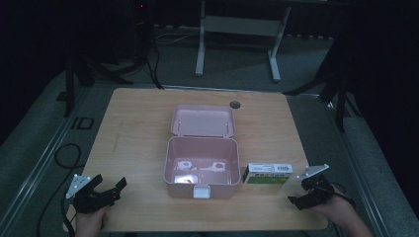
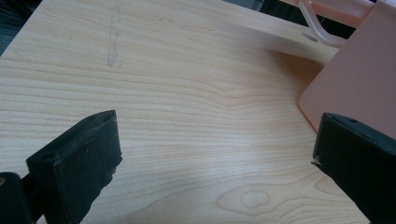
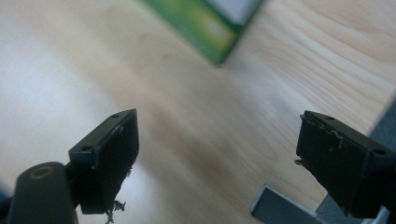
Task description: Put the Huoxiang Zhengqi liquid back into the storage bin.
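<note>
Left gripper [image 1: 109, 188] sits at the near-left corner of the table [image 1: 133, 118], jaws spread wide w/ nothing between them, well apart from the pink box [image 1: 201, 168]. Right gripper [image 1: 309, 193] is near the front-right edge, jaws also wide & empty, just beside the green-and-white carton [image 1: 268, 174]. Carton lies flat on the table, right next to the box's right wall; box lid is open, leaning back.
</note>
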Available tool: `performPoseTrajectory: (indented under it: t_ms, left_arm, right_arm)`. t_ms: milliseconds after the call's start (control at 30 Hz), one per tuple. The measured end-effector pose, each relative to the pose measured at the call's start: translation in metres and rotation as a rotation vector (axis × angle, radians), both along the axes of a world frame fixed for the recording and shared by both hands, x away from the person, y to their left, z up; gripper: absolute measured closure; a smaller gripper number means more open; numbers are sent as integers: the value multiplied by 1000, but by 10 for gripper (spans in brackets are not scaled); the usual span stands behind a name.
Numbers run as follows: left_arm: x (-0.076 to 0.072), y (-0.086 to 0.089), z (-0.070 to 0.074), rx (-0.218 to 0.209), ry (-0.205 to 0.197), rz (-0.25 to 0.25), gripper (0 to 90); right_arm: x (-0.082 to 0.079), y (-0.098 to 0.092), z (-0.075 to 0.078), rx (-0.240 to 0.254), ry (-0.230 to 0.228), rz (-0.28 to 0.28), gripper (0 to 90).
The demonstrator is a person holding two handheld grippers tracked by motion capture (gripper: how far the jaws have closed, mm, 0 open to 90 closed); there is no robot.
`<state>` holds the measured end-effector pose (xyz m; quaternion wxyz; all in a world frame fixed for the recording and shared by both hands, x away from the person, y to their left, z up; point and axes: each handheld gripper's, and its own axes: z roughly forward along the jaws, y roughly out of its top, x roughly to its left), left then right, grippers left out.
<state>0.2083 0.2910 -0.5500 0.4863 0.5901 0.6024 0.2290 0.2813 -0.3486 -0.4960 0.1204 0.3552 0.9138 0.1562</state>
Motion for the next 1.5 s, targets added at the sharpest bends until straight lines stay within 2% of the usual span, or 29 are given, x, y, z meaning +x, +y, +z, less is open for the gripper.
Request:
performPoseTrajectory:
  t_ms: [100,133,267,367,467,633,700,767,800,933,1067,1233,1367,1500]
  left_arm:
    - [-1,0,0,0,0,0,12]
    - [-1,0,0,0,0,0,12]
    - [-1,1,1,-4,-3,1,12]
    - [0,1,0,-3,-2,-3,12]
    - [-1,1,1,-4,-6,-4,12]
    - [-2,2,2,-8,-8,0,12]
    - [0,2,1,-9,-6,2,12]
    - [0,2,1,-8,-5,0,12]
    - [0,1,1,-8,-5,-1,12]
    - [-1,1,2,-6,-7,-5,12]
    - [-1,3,2,-33,-8,1,12]
    - [-1,6,2,-54,-7,12,12]
    - [-1,6,2,-53,-7,10,12]
    - [-1,6,2,-52,-7,11,12]
  right_arm:
    - [5,7,7,-58,40,148,133]
    - [5,7,7,-58,40,148,133]
    - [10,14,11,-167,109,323,134]
    - [9,17,10,-209,152,405,136]
    - [8,23,10,-230,183,441,137]
    - [4,34,17,-214,192,481,147]
    - [2,39,19,-213,209,497,155]
    - [-1,44,21,-213,221,523,178]
    - [-2,46,23,-199,233,543,213]
    - [-4,58,30,-174,239,586,226]
    - [-6,73,36,-183,242,638,223]
    - [-4,95,47,-182,231,697,216]
    - [-1,112,61,-185,205,732,198]
    - [8,125,76,-231,159,748,157]
